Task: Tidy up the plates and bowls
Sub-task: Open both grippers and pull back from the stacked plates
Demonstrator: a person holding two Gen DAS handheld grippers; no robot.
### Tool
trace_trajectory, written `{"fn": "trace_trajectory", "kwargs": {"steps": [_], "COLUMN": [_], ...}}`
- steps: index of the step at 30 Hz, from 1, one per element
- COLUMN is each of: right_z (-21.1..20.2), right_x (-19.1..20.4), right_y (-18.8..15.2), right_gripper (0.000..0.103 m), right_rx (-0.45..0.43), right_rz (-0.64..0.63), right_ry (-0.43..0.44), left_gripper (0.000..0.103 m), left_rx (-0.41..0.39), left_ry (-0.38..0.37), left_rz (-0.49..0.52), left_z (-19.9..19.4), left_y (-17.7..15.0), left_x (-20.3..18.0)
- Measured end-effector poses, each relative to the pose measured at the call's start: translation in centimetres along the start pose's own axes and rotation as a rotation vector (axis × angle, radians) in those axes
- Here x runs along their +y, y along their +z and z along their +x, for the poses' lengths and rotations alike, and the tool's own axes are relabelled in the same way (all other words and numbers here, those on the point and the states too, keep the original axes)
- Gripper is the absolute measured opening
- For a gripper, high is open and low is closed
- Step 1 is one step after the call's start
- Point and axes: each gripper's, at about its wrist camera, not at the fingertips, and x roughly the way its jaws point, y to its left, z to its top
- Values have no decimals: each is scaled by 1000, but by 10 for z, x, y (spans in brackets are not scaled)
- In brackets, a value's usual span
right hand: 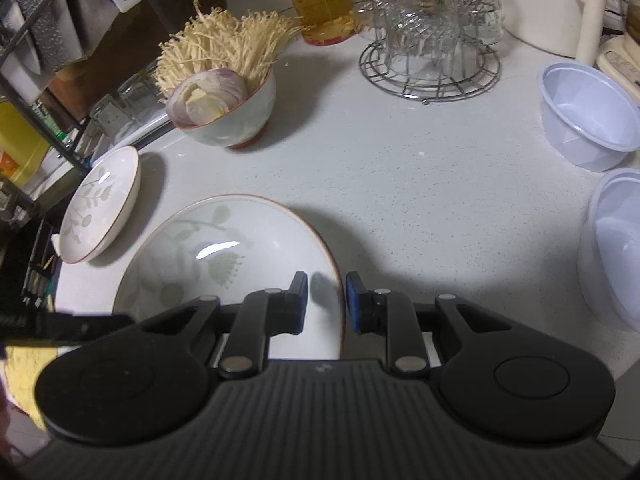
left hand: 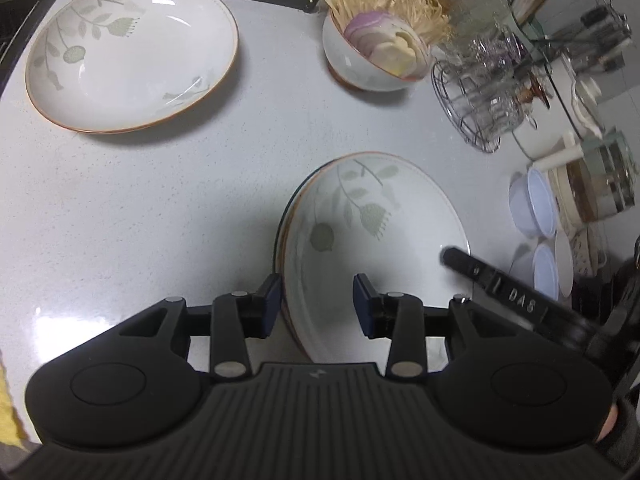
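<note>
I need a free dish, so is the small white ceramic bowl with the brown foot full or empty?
Full. The small white ceramic bowl holds a halved purple onion and a bunch of pale enoki mushrooms spilling over its rim.

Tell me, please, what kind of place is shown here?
Most likely a home kitchen counter: floral plates, a bowl of enoki mushrooms and sliced onion, and drinking glasses on a wire rack stand on the white worktop.

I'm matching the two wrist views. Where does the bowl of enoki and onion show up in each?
Left wrist: the bowl sits at upper centre-right, just left of the wire glass rack.
Right wrist: the bowl sits at upper left, beyond the leaf-print plate under the gripper.
Shared landmark: the wire glass rack, to the bowl's right in both views.
</note>
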Motion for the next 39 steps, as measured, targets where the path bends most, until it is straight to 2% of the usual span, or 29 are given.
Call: {"fn": "trace_trajectory", "kwargs": {"steps": [3,12,17,21,25,31,35,39], "right_z": [-6,-45,-67,-76,-80,-86,-86,-72], "right_x": [2,35,52,62,70,64,56,54], "right_y": [-1,-2,-4,0,8,23,32,36], "right_gripper": [24,25,25,25,25,25,25,25], "right_rx": [-15,-124,-173,-176,-194,-182,-148,-90], "right_rz": [43,55,67,45,-45,-147,-207,-286], "right_ry": [-27,-119,-116,-64,-5,112,195,273], "left_gripper": [43,43,43,43,43,43,45,46], "left_rx": [-8,-109,-151,-188,-235,-318,-360,-412], "left_ry": [-49,-95,-100,-56,-7,56,125,163], "left_rz": [16,121,147,123,76,-75,-138,-197], "left_z": [-16,-77,-106,-122,-128,-136,-140,-149], "left_y": [-1,8,8,5,-3,-22,-35,-50], "left_x": [1,-2,0,2,2,-8,-25,-35]}}
